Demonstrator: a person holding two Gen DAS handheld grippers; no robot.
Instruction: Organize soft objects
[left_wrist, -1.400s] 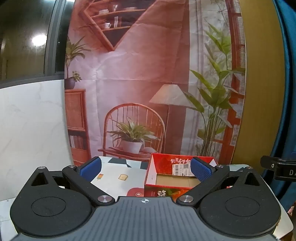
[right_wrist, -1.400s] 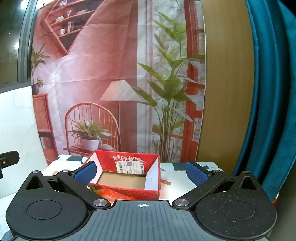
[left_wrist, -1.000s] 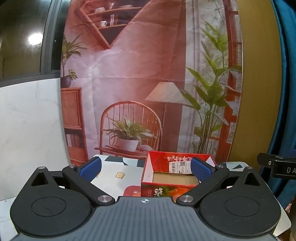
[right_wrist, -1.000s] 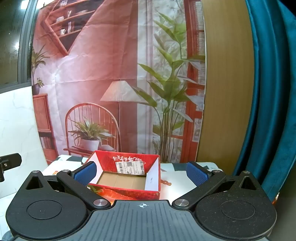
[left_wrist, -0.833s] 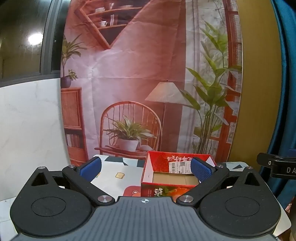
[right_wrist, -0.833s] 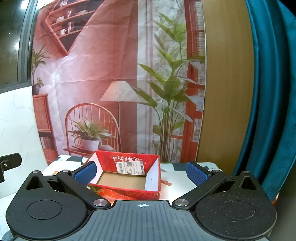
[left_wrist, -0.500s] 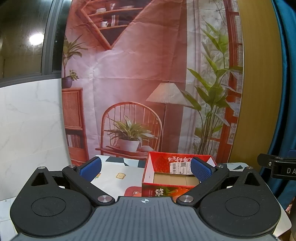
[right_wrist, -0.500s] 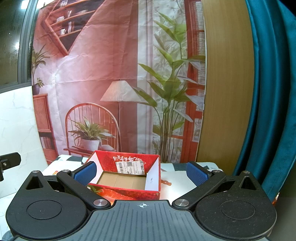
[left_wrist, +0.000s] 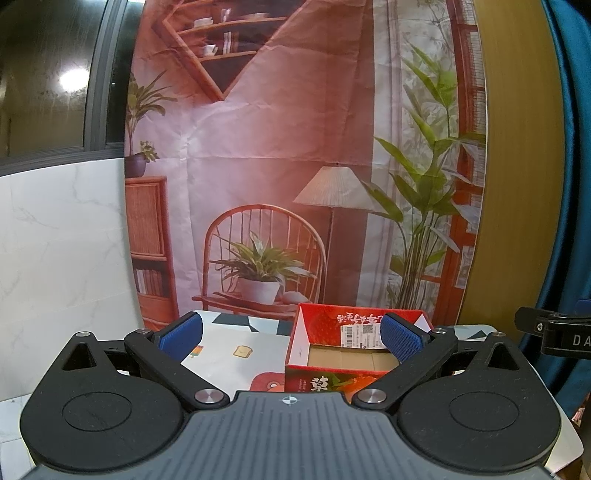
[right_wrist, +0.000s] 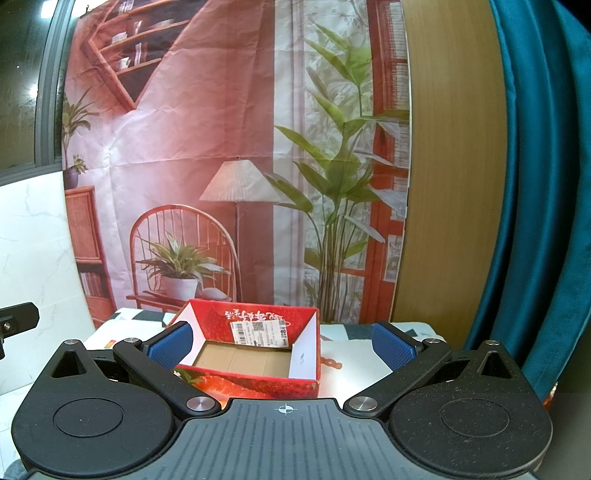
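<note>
both grippers waiting wide over an empty box

a big printed backdrop (right_wrist: 221, 166) of a room with a chair, lamp and plants is hanging across the back wall, with a teal curtain (right_wrist: 535, 221) falling down the right side. in front of it a table (right_wrist: 351, 354) with a patterned cover is carrying the one thing that matters so far, a red box (right_wrist: 255, 354).

the box is sitting open-topped near the middle of the table, just ahead of both tools. it is printed with strawberries outside, showing bare brown cardboard on its floor and a white shipping label stuck to the inner back wall. nothing is lying inside it. from the left wrist view the box (left_wrist: 351, 354) is sitting right of centre.

no soft objects are showing in either view, so i cannot say where they are or what they look like. judging from the task alone, they are likely light and squashy, giving under the pads rather than slipping, so pinching into the bulk of each one seems safer than catching an edge. the box itself looks light and thin-walled; a bump would probably shove it along the cover.

the left gripper (left_wrist: 291, 338) is holding its blue pads spread wide with nothing between them. the right gripper (right_wrist: 282, 341) is doing the same, pads far apart and gripping nothing, with the box framed in the gap beyond them.
</note>
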